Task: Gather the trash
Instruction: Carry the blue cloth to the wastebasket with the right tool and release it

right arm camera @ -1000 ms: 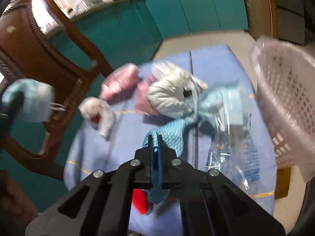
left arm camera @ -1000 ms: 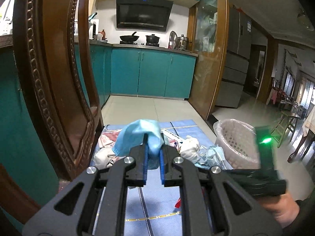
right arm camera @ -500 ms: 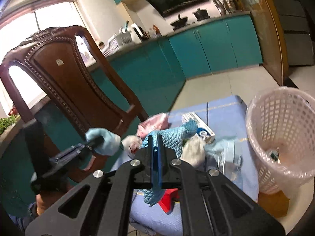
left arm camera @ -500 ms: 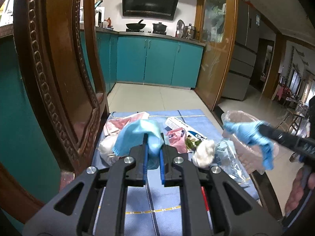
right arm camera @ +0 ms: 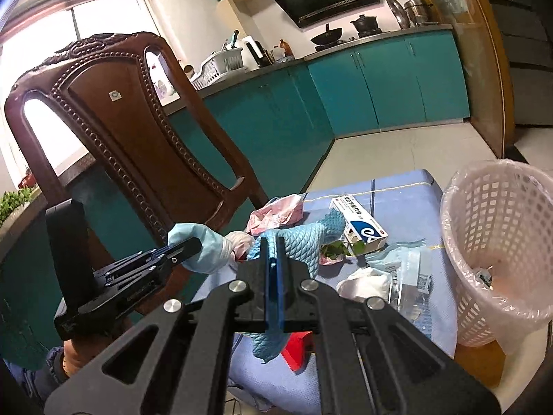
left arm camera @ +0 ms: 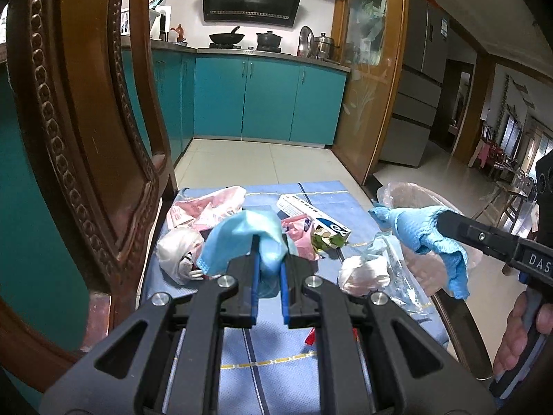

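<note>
2 grippers, 2 pieces of trash held above the table.
We clamp a pale blue mask [left arm camera: 247, 238] in the left gripper [left arm camera: 269, 269]; the right gripper [right arm camera: 273, 269] pinches a blue cloth [right arm camera: 304, 242], left of 1 basket [right arm camera: 497, 259].

Sharp, fisheye-bent frames; window [right arm camera: 103, 24] glare, dim corners.

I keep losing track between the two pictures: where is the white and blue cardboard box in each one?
Left wrist view: the cardboard box lies mid-frame on the blue cloth, beyond the left gripper.
Right wrist view: the box lies right of centre, left of the lined basket.
Shared landmark: the green leaves at its open end.
</note>
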Action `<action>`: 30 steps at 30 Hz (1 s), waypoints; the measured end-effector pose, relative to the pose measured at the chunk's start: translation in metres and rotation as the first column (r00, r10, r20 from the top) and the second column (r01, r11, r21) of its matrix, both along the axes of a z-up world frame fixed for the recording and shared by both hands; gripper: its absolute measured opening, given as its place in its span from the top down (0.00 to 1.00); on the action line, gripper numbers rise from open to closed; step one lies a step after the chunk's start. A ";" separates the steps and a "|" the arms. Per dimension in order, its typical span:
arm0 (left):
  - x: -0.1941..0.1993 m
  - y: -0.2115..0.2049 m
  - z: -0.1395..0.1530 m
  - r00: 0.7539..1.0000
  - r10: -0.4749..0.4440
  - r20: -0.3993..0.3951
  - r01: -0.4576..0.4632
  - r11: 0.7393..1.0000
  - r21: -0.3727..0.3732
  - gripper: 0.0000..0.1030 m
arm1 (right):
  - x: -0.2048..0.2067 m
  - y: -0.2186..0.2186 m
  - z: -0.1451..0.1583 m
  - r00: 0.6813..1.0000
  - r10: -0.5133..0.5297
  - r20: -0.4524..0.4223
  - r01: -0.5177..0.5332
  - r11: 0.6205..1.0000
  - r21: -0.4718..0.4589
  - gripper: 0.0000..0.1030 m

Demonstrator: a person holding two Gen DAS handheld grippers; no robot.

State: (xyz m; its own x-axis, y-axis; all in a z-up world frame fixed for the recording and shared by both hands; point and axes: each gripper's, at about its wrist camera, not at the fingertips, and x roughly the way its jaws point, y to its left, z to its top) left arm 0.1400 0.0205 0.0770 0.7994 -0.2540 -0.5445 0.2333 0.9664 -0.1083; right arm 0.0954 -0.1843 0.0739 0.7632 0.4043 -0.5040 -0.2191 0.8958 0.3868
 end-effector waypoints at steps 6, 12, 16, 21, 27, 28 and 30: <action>0.000 -0.001 0.000 1.000 0.002 0.000 -0.002 1.000 -0.002 0.90 | 0.001 0.003 -0.001 1.000 0.002 -0.008 -0.002 1.000 -0.011 0.96; 0.000 -0.002 0.000 1.000 -0.005 -0.005 0.005 1.000 0.003 0.90 | 0.003 0.005 -0.005 1.000 0.007 -0.021 -0.007 1.000 -0.020 0.96; 0.000 -0.003 0.000 1.000 -0.005 -0.004 0.005 1.000 0.005 0.90 | 0.003 0.006 -0.005 1.000 0.004 -0.020 -0.005 1.000 -0.024 0.96; 0.001 -0.003 0.001 1.000 -0.007 -0.008 0.007 1.000 0.006 0.90 | 0.004 0.005 -0.004 1.000 0.002 -0.021 -0.002 1.000 -0.025 0.96; 0.001 -0.004 -0.001 1.000 -0.009 -0.009 0.009 1.000 0.006 0.90 | 0.003 0.003 -0.002 1.000 -0.010 -0.012 0.009 0.999 -0.042 0.96; 0.001 -0.005 -0.001 1.000 -0.009 -0.009 0.009 1.000 0.006 0.90 | 0.002 0.000 0.000 1.000 -0.023 0.002 0.023 0.998 -0.051 0.96; 0.001 -0.004 0.000 1.000 -0.010 -0.009 0.010 1.000 0.006 0.90 | -0.001 -0.010 0.008 0.997 -0.062 0.039 0.065 0.996 -0.066 0.96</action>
State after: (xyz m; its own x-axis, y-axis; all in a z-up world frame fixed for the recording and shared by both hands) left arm 0.1405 0.0162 0.0765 0.7920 -0.2582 -0.5532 0.2417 0.9647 -0.1042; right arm 0.0946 -0.1948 0.0823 0.8051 0.3203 -0.4992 -0.1740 0.9322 0.3175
